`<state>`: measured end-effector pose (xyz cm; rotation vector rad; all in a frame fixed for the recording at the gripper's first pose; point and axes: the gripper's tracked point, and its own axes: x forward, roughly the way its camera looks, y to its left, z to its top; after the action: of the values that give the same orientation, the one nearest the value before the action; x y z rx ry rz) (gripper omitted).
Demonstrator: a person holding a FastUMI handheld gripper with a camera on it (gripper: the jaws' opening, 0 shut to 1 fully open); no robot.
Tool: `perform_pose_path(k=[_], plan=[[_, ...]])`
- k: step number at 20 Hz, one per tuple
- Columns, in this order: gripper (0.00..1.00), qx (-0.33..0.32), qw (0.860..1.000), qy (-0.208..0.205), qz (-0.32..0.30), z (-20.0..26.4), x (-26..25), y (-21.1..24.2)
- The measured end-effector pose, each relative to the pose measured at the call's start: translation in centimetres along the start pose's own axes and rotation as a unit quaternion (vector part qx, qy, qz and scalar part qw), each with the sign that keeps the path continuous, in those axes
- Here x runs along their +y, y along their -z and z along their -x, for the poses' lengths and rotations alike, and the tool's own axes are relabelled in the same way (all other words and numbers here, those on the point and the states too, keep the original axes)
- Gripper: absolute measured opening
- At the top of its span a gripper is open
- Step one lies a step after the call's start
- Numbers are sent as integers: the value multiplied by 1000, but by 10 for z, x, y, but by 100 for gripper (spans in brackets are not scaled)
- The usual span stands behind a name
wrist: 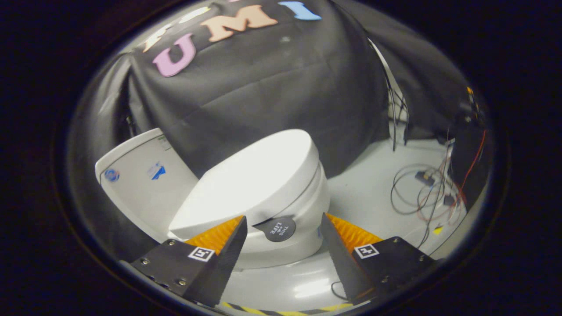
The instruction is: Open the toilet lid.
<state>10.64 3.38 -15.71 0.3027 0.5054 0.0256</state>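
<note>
A white toilet stands just ahead of my fingers, its lid (254, 175) lying down over the seat and bowl (307, 210). A round dark tab (279, 229) sticks out from under the lid's front edge, between my two fingers. My gripper (283, 230) is open, one finger at each side of the tab, neither one pressing on it. The left finger (228, 239) overlaps the lid's front rim. The white tank (145, 184) rises behind the lid to the left.
Loose wires and small connectors (428, 193) lie on the pale floor (373, 188) to the right of the toilet. Black cloth forms the wall behind. A yellow-and-black striped strip (281, 310) runs along the floor below my fingers.
</note>
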Motion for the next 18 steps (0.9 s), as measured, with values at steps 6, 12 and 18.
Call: perform_pose_path(k=[6, 12, 18], plan=[[63, 30, 993, -4, -115, -25, 0, 11], [18, 42, 988, -23, -149, -28, 4, 9], [6, 43, 967, -90, -232, -24, 13, 7]])
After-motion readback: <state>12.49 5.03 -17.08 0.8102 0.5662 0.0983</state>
